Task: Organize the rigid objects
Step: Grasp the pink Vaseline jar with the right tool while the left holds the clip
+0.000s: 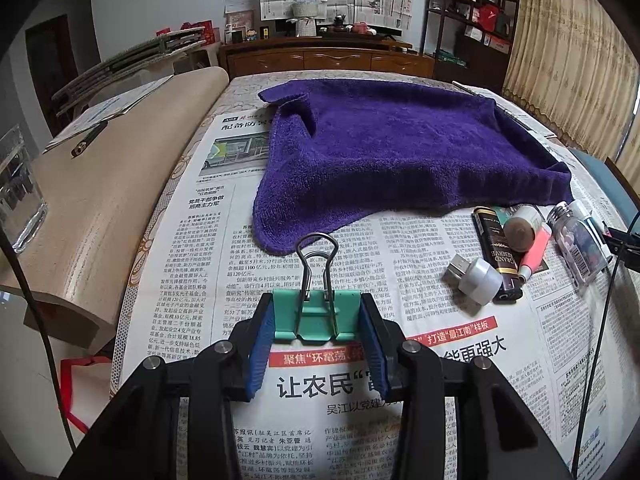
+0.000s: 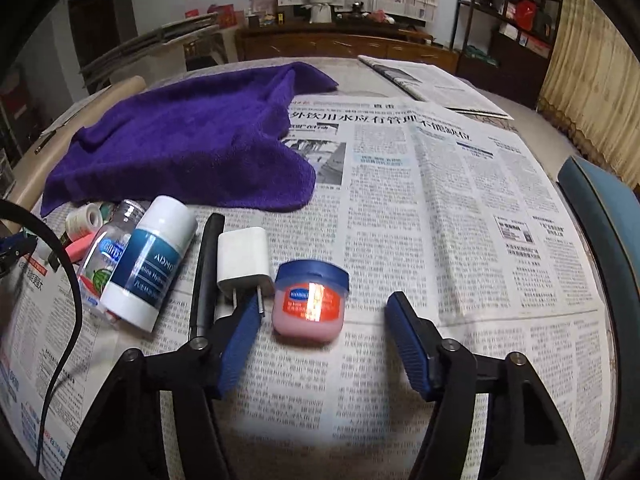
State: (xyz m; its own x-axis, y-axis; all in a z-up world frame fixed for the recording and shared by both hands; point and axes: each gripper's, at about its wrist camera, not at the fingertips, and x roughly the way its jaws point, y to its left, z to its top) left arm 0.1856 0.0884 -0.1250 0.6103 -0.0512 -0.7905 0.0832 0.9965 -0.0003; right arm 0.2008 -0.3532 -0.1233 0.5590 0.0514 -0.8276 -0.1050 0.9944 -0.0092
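Your left gripper [image 1: 318, 316] has the green clip [image 1: 316, 314] clamped above the newspaper [image 1: 440, 360], not yet placed. Your right gripper [image 2: 320, 334] stands open around the jar [image 2: 310, 300], which ends a row with the charger [image 2: 244, 260], pen [image 2: 206, 272] and bottle [image 2: 150, 262]. Judging by this, sorting looks nearly done.

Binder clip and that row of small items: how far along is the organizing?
Done: a row is lined up on the newspaper: white bottle, black pen, white charger, pink jar. In hand: the left gripper is shut on the green binder clip. Left: placing the clip; the right gripper is open around the jar without touching it.
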